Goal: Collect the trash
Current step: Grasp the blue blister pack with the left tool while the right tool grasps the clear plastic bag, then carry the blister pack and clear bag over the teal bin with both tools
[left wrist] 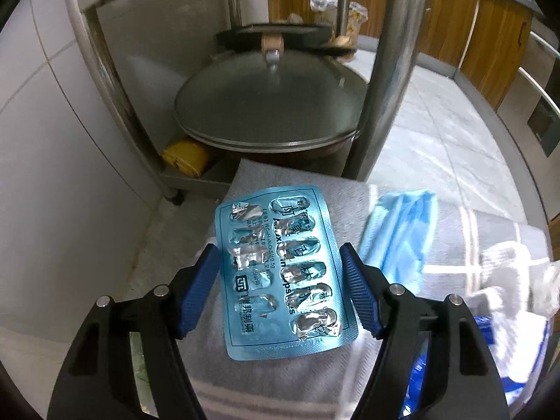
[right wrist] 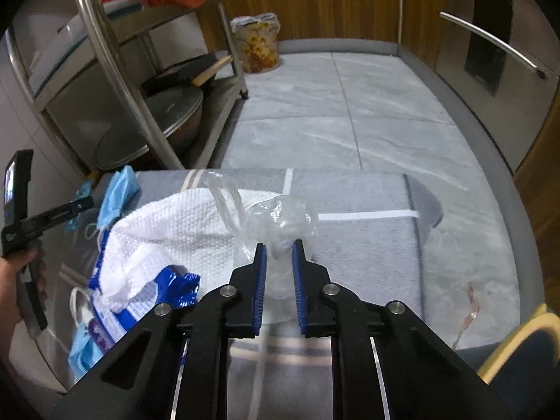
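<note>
A used blue blister pack [left wrist: 283, 273] lies on a grey floor mat [left wrist: 266, 378], between the blue pads of my left gripper [left wrist: 280, 266]. Its jaws are wide apart and I see no grip on the pack. A blue face mask [left wrist: 399, 234] lies just right of it. My right gripper [right wrist: 279, 255] is nearly shut on a crumpled clear plastic bag [right wrist: 276, 217]. Left of the bag lie a white paper towel [right wrist: 168, 231], a blue and white wrapper [right wrist: 140, 308] and the face mask [right wrist: 119, 192].
A steel rack [left wrist: 105, 80] holds a lidded wok [left wrist: 269, 105] on its bottom shelf, just beyond the mat. A bag of yellow food [right wrist: 259, 45] stands by wooden cabinets. Steel drawers [right wrist: 497, 45] are at the right. A yellow-edged object [right wrist: 518, 343] is near right.
</note>
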The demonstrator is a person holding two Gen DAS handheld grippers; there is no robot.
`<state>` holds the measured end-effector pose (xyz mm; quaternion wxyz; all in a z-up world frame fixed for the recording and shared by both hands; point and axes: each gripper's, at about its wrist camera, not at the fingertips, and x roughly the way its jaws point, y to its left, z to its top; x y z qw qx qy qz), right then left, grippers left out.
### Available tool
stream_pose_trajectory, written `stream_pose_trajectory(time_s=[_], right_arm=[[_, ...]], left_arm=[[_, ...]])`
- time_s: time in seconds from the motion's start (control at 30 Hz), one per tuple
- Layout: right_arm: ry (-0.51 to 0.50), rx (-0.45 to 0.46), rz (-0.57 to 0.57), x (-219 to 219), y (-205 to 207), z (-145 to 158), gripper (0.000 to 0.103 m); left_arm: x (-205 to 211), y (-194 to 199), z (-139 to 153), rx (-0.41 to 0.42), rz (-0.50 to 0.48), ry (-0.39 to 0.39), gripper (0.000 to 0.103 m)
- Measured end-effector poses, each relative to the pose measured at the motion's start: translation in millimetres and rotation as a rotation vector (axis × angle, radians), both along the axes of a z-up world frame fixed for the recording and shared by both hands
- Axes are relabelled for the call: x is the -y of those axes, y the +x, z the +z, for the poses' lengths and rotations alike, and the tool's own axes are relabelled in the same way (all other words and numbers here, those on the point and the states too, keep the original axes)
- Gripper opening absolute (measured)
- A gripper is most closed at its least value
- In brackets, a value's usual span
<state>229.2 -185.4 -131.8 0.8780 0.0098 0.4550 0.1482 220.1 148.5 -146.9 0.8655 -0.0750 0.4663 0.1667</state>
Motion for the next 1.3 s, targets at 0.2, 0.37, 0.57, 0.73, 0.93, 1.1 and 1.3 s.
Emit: stream_pose_trajectory(time_s=[0.2,0.37,0.57,0.73,0.93,1.1,1.3], right_arm=[[-0.012,0.033,-0.02,14.4,-24.1,19.4,0.015],[-0.014,0.086,-0.032,25.3,-49.5,44.6,0.015],[-0.002,0.137,-0.07,49.4,-79.3,67.8,0.015],[0.01,0.151,-0.121,74.8,-95.2,78.8,0.015],[0.007,0.182,-0.176,104.5,-113.3,94.8,0.015],[0.004,0.189,-0.232,130.8,-122.5,99.3,0.015],[-0.001,0.179,-0.302,160.9,-129.5,97.9,0.015]], left_arm=[[25.3,-26.8,44.1,0.112,-0.033,-0.007,0.07],[63.9,-50.3,87.2,0.222,-0.139,0.039,0.07],[117.1,-80.8,124.5,0.328,-0.287,0.087,0.07],[149.0,-99.7,143.5,0.381,-0.367,0.05,0.07],[196.0,-122.0,161.5,0.435,-0.47,0.022,0.07],[234.3,-130.1,161.7,0.443,-0.563,0.058,0.07],[278.9,-134.8,161.5,0.449,-0.68,0.081,0.07]])
